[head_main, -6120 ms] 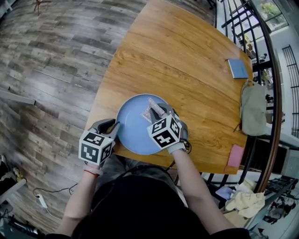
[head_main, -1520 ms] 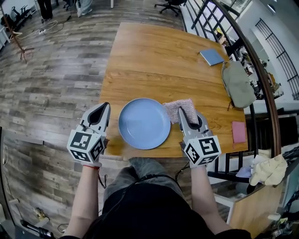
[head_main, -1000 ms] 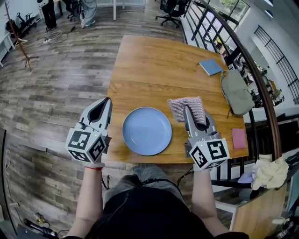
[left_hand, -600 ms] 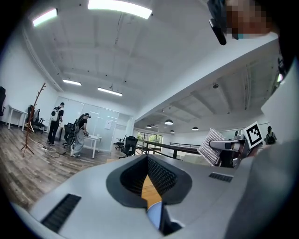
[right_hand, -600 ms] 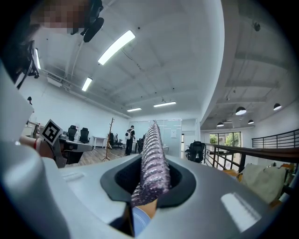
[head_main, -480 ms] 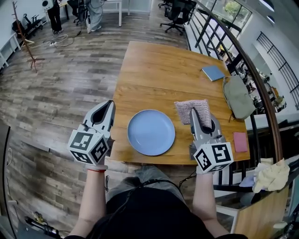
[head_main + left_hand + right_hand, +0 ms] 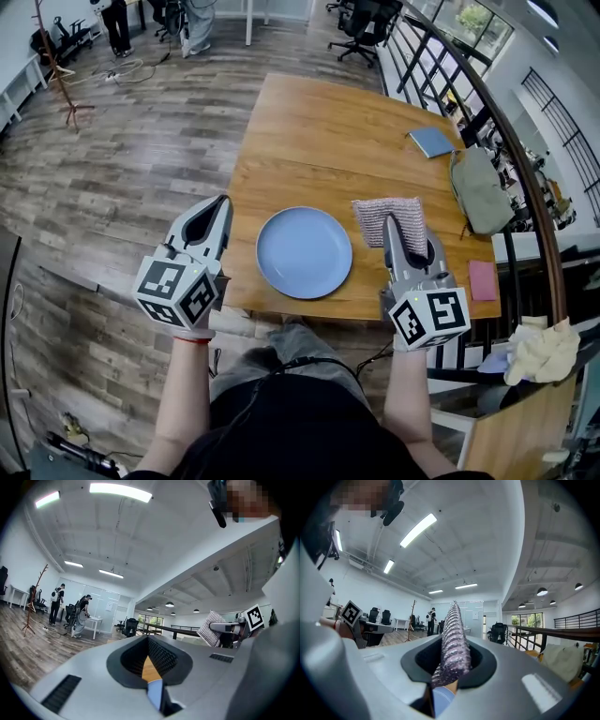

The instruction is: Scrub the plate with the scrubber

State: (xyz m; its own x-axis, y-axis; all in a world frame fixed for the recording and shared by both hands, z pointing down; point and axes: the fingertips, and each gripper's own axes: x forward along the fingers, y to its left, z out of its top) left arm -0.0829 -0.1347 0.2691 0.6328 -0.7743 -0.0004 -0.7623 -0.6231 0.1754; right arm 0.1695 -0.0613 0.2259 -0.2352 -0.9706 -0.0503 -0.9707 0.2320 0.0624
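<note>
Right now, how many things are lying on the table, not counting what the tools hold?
4: the blue plate near the front edge, a blue book far right, a grey bag beside it, a pink pad front right. The right tool may hide more.

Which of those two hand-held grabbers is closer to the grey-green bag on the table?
The right gripper. It hovers just left of the bag, clamping the scrubber. The left gripper is on the far side of the plate, by the table's opposite edge.

One plate (image 7: 304,252), one scrubber (image 7: 373,214), two hand-held grippers (left (image 7: 223,202), right (image 7: 388,225)), one bag (image 7: 480,192), one notebook (image 7: 432,142).
</note>
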